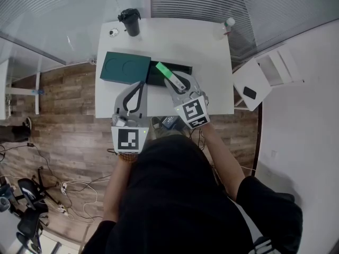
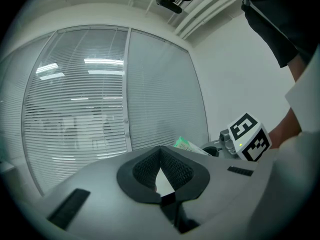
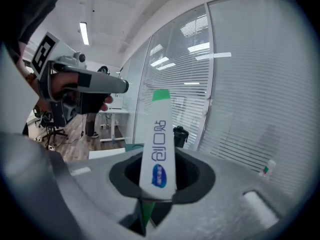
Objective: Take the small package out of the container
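The small package looks like glossy printed card, white with a green end. The right tongs and left tongs are matt grey plastic with black, finely ribbed pads. On the smooth white table, the container and its lid look matt dark green. The floor beside the table is wood plank.

The small package's lower end is hidden between the right gripper's fingers — the container partly behind them.

One white table bears one dark green container, one lid, one black cup and one bottle. There are two grippers, the left gripper and the right gripper, and one green-and-white package.
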`<action>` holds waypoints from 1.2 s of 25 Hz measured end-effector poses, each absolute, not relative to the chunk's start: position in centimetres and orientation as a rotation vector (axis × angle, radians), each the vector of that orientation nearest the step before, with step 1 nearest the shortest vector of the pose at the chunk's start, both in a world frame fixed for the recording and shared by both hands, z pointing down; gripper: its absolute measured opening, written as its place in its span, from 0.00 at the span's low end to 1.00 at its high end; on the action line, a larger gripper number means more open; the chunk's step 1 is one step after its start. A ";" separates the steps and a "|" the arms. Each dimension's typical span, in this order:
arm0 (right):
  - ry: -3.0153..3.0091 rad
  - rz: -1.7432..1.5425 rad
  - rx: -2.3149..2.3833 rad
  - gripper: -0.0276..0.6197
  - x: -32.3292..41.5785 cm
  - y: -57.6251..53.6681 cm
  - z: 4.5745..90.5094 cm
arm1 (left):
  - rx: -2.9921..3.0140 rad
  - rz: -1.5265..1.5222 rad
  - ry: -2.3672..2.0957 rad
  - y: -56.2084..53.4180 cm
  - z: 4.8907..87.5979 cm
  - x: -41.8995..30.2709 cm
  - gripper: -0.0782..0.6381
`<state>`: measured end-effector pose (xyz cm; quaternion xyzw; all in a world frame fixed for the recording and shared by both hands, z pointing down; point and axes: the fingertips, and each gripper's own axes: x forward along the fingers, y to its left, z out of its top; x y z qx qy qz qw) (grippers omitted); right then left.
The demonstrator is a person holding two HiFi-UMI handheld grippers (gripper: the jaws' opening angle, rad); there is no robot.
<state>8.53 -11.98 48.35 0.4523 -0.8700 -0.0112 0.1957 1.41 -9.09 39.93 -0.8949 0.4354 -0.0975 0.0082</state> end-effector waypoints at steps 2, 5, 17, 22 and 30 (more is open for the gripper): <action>-2.456 -0.102 1.295 0.18 8.4 -11.6 46.6 | -2.793 -0.286 1.366 -9.1 39.8 1.5 0.11; -2.467 -0.199 1.325 0.18 8.1 -10.8 43.9 | -2.770 -0.261 1.375 -8.9 39.4 1.4 0.11; -2.518 -0.329 1.519 0.18 9.8 -8.2 36.7 | -2.774 -0.188 1.342 -8.0 38.4 3.3 0.11; -2.531 -0.417 1.584 0.18 11.0 -7.4 34.8 | -2.806 -0.171 1.317 -7.5 38.2 4.4 0.11; -2.495 -0.477 1.673 0.18 12.8 -6.3 33.5 | -2.809 -0.180 1.253 -7.4 37.9 5.5 0.11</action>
